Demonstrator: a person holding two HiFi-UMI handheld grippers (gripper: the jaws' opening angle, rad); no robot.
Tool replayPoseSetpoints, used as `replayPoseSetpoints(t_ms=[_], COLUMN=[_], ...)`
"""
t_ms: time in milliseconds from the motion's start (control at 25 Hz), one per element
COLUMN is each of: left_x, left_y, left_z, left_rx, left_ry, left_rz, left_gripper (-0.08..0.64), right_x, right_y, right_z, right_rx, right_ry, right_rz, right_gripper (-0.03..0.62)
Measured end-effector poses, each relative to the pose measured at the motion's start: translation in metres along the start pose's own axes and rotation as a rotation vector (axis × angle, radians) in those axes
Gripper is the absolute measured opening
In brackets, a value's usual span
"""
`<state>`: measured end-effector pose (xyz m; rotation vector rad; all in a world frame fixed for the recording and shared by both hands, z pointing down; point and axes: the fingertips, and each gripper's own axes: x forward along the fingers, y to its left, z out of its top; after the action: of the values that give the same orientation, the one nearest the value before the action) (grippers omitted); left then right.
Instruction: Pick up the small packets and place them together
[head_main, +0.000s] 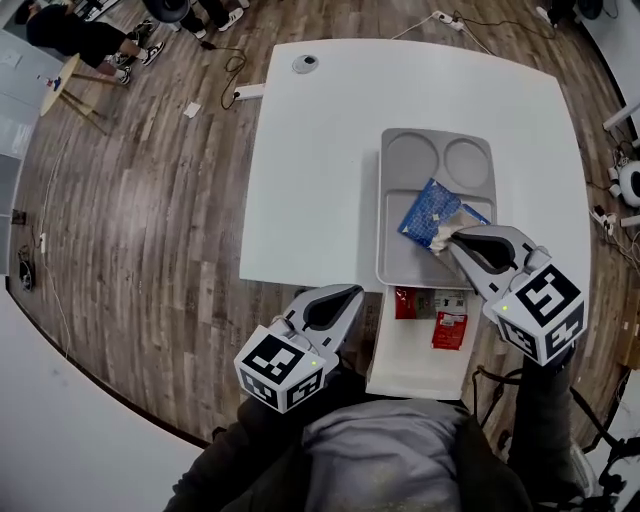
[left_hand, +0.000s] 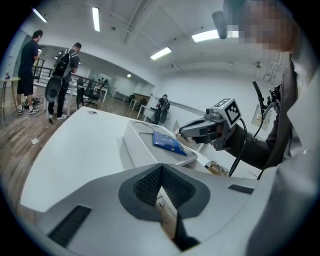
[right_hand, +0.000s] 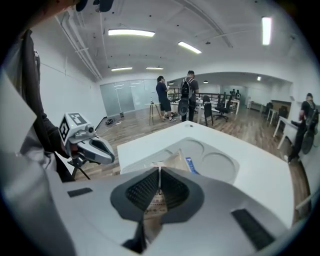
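The right gripper's (right_hand: 160, 172) jaws are closed tight on a thin tan packet (right_hand: 173, 161), which stands up out of the pads with its printed face showing in the slit below them. The left gripper's (left_hand: 161, 174) jaws are pressed together with nothing between them; it hangs off the near edge of the counter (head_main: 320, 150), above the wooden floor (head_main: 140, 230).

The white counter carries a grey compartment tray (head_main: 400, 262) with two round wells at its far end and a wide section nearer the person. The right gripper is raised over the near right part of this tray, and the tan packet in its jaws sits just beside a blue packet (head_main: 430, 208), which lies flat in the wide section. In the head view the two packets look close to touching, but whether they meet cannot be told.

Against the counter's near edge, below the tray, is a lower white surface (head_main: 410, 365). Two red packets lie on it, well apart from the tray's contents: one (head_main: 405, 302) near its far left corner, the other (head_main: 450, 330) to the right, next to the right gripper's marker cube. A small round grey object (head_main: 305, 64) rests near the counter's far edge.
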<state>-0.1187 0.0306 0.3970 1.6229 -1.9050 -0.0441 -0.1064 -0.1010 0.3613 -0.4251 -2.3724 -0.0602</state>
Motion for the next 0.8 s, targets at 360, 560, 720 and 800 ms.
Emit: replayPoseSetpoints(t_ms=[360, 560, 720, 800], left_x=[-0.026, -0.025, -0.023, -0.021], left_y=[0.028, 0.031, 0.021, 0.016], left_z=[-0.007, -0.007, -0.005, -0.005], left_rx=[-0.039, -0.037, -0.011, 0.003], left_ry=[-0.023, -0.021, -0.017, -0.012], left_rz=[0.066, 0.070, 0.047, 0.029], left_gripper=[-0.003, -0.003, -0.003, -0.003], right_x=[0.032, 0.032, 0.007, -0.006], right_y=[-0.005, -0.004, 0.005, 0.019], right_z=[-0.005, 0.006, 0.023, 0.025], right_rx=[-0.017, -0.035, -0.056, -0.064], right_ry=[0.041, 0.001, -0.099, -0.130], right_rz=[-0.014, -0.026, -0.061, -0.050], right_gripper=[0.086, 0.135, 0.135, 0.135])
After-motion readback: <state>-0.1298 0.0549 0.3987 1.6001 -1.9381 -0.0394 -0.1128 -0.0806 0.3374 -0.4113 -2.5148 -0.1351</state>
